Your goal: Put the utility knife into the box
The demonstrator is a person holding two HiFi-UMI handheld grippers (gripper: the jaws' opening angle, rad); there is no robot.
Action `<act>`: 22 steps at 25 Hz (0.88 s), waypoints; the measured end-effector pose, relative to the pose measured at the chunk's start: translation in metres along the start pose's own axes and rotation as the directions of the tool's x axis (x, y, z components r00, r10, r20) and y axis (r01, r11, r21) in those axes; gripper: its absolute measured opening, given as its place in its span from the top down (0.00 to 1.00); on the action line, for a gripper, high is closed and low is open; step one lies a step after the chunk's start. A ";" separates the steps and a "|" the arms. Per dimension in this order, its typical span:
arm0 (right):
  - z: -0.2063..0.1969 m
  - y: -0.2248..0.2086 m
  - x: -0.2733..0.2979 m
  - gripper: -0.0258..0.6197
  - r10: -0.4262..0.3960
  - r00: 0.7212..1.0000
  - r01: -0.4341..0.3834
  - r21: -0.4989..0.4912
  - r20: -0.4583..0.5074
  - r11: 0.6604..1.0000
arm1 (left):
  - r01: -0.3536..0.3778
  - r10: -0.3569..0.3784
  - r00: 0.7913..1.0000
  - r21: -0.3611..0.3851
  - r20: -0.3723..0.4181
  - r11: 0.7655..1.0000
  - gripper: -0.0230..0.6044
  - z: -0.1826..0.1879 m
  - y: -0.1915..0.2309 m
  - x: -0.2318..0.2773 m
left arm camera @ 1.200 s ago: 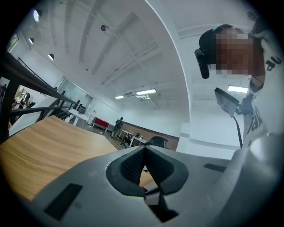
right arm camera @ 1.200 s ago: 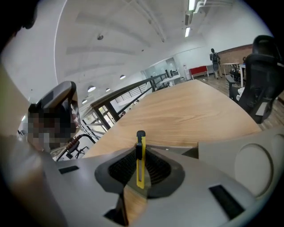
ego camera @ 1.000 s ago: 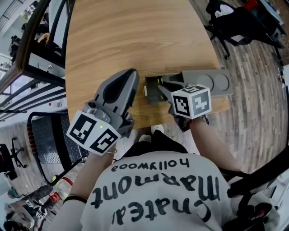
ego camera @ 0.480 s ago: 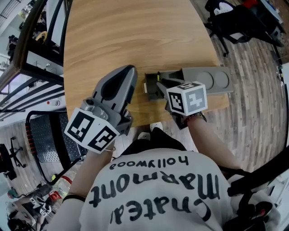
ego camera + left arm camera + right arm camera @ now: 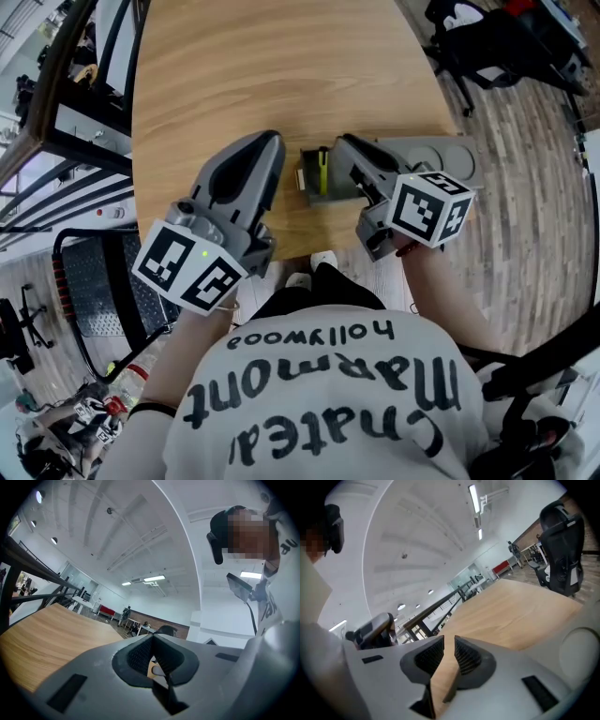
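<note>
Utility knife [image 5: 322, 169] lying in dark box [image 5: 330, 196] at table [image 5: 281, 66] near edge, right gripper [image 5: 343, 143] beside box, jaws slightly parted, empty, left gripper [image 5: 266, 142] left of box, clenched, empty

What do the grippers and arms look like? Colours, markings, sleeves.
The left gripper and right gripper are smooth grey tapered shells with dark ribbed pads. Each carries a white cube with black square markers. The person wears a short-sleeved white T-shirt with black lettering.
</note>
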State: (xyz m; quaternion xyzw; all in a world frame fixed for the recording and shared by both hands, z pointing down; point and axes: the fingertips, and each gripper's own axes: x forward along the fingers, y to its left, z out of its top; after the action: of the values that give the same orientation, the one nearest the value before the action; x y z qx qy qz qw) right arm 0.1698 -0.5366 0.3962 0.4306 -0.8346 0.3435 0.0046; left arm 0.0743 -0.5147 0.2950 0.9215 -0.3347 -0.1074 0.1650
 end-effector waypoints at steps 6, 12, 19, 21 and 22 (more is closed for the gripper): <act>0.066 0.052 -0.033 0.86 0.221 0.930 -0.166 -0.199 0.295 0.966 | 0.022 -0.023 1.000 0.011 0.006 1.000 0.96 0.007 -0.007 -0.002; 0.101 0.104 -0.067 0.86 0.356 0.866 -0.231 -0.352 0.350 0.907 | 0.061 -0.061 0.998 0.010 0.025 0.998 0.96 0.020 -0.019 -0.003; 0.112 0.150 -0.092 0.86 0.426 0.847 -0.250 -0.470 0.318 0.847 | 0.150 -0.155 0.985 0.072 0.075 0.986 0.96 0.058 -0.049 -0.005; 0.112 0.151 -0.097 0.86 0.419 0.851 -0.229 -0.492 0.318 0.840 | 0.156 -0.166 0.983 0.113 0.082 0.981 0.96 0.065 -0.054 -0.007; 0.112 0.151 -0.100 0.86 0.412 0.854 -0.217 -0.501 0.319 0.838 | 0.155 -0.167 0.982 0.132 0.085 0.979 0.96 0.068 -0.055 -0.007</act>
State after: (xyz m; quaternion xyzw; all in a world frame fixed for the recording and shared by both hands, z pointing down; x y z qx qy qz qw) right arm 0.1562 -0.4705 0.1943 0.3342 -0.9325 0.0387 -0.1314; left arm 0.0798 -0.4861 0.2122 0.9478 -0.2727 -0.1435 0.0815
